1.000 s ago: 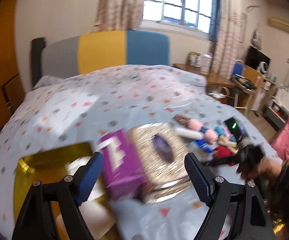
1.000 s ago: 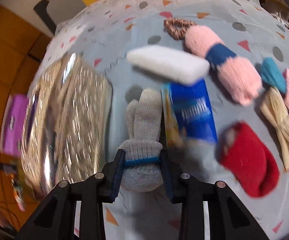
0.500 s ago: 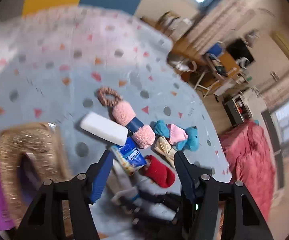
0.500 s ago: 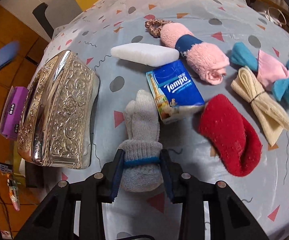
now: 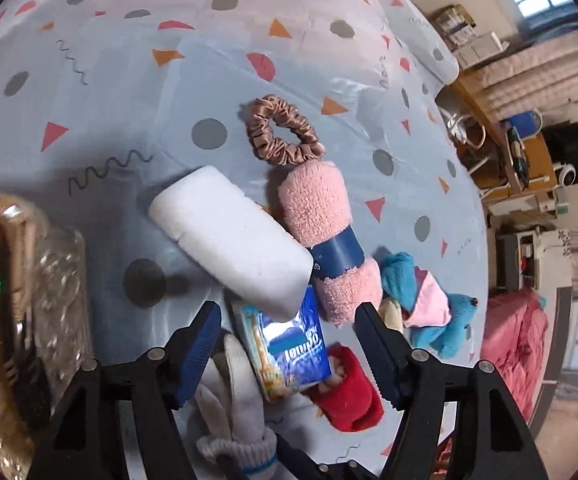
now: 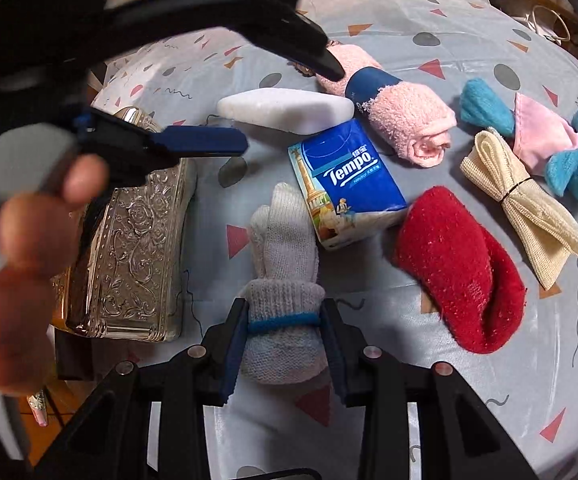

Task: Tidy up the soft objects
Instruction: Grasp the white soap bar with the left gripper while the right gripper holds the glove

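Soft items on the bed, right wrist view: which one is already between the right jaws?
The grey knit glove, clamped at its blue-banded cuff by the right gripper. The red sock, pink towel roll and white sponge lie free.

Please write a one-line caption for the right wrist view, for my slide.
Right claw shut on a grey glove, beside a tissue pack and red sock.

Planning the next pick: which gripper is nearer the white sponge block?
Left. The left gripper hovers just short of the white sponge block; the right gripper sits farther back, clamping the grey glove.
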Demonstrator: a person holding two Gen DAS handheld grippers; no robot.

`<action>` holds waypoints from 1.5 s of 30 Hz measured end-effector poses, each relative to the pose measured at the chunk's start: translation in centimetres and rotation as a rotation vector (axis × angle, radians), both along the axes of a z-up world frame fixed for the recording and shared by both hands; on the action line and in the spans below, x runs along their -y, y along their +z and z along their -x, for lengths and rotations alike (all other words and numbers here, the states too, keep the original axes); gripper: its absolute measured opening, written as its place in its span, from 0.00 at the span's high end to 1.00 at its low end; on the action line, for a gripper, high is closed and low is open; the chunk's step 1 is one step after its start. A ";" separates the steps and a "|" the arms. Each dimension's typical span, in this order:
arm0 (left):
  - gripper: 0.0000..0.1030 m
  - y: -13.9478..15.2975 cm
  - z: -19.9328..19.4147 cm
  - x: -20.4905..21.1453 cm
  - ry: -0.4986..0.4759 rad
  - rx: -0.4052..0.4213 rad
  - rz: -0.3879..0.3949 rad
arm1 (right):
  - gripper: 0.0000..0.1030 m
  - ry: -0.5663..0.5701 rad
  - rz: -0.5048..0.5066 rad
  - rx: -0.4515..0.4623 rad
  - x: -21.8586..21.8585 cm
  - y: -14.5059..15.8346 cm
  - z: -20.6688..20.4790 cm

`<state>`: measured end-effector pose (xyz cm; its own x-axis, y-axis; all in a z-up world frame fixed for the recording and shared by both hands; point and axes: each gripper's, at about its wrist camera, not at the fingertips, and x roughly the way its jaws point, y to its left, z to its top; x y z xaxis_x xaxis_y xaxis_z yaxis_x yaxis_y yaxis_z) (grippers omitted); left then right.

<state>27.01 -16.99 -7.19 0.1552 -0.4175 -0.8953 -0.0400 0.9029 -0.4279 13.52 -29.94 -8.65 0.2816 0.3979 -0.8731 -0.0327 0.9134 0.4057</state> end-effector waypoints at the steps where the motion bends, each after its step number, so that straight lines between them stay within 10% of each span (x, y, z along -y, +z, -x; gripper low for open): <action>1: 0.32 -0.1 -0.2 0.1 0.002 0.007 0.002 | 0.65 -0.007 0.001 -0.004 0.0 -0.1 -0.1; 7: 0.32 -1.2 -1.6 -1.1 0.059 -0.016 0.033 | 0.65 -0.052 -0.028 -0.020 1.2 -0.3 -0.4; 18: 0.76 -1.1 -2.4 -0.8 0.031 0.084 -0.035 | 0.65 -0.062 -0.008 -0.014 1.0 -0.1 -0.1; 30: 0.76 4.4 -0.3 0.4 -0.143 0.311 -0.148 | 0.63 -0.044 0.024 -0.006 -0.7 -0.4 -0.7; 45: 0.76 15.8 2.7 -17.7 0.103 0.494 -0.187 | 0.61 -0.032 0.033 -0.008 -1.8 -1.5 -1.6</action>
